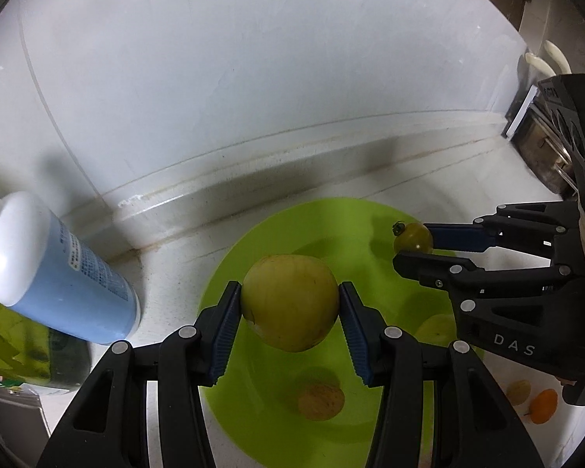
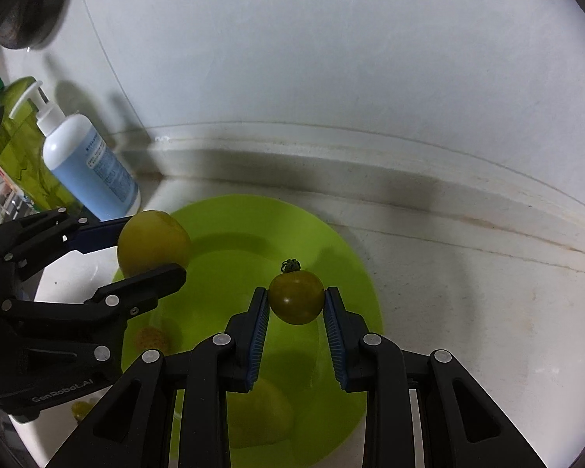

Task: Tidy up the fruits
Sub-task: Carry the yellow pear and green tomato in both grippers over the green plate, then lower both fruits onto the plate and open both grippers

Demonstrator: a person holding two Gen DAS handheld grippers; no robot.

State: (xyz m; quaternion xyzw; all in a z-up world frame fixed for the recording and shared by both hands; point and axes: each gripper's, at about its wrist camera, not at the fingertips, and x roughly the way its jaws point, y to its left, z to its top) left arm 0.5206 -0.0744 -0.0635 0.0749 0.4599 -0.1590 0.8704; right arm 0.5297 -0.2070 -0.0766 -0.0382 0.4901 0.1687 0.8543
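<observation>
My left gripper (image 1: 290, 304) is shut on a yellow-green apple (image 1: 290, 302) and holds it above a lime green plate (image 1: 261, 421). My right gripper (image 2: 296, 304) is shut on a small green tomato (image 2: 296, 296) with a dark stem, above the same plate (image 2: 347, 265). In the left wrist view the right gripper (image 1: 413, 247) and tomato (image 1: 413, 237) hang over the plate's far right. In the right wrist view the left gripper (image 2: 152, 249) and apple (image 2: 154, 243) hang over its left edge. A brownish fruit (image 1: 320, 403) and a pale yellow fruit (image 1: 435, 327) lie on the plate.
A blue bottle with a white pump (image 2: 89, 163) stands left of the plate by the white wall, with a green bottle (image 2: 21, 136) behind it. A small orange fruit (image 1: 544, 405) and a yellowish one (image 1: 518, 392) lie on the white counter right of the plate.
</observation>
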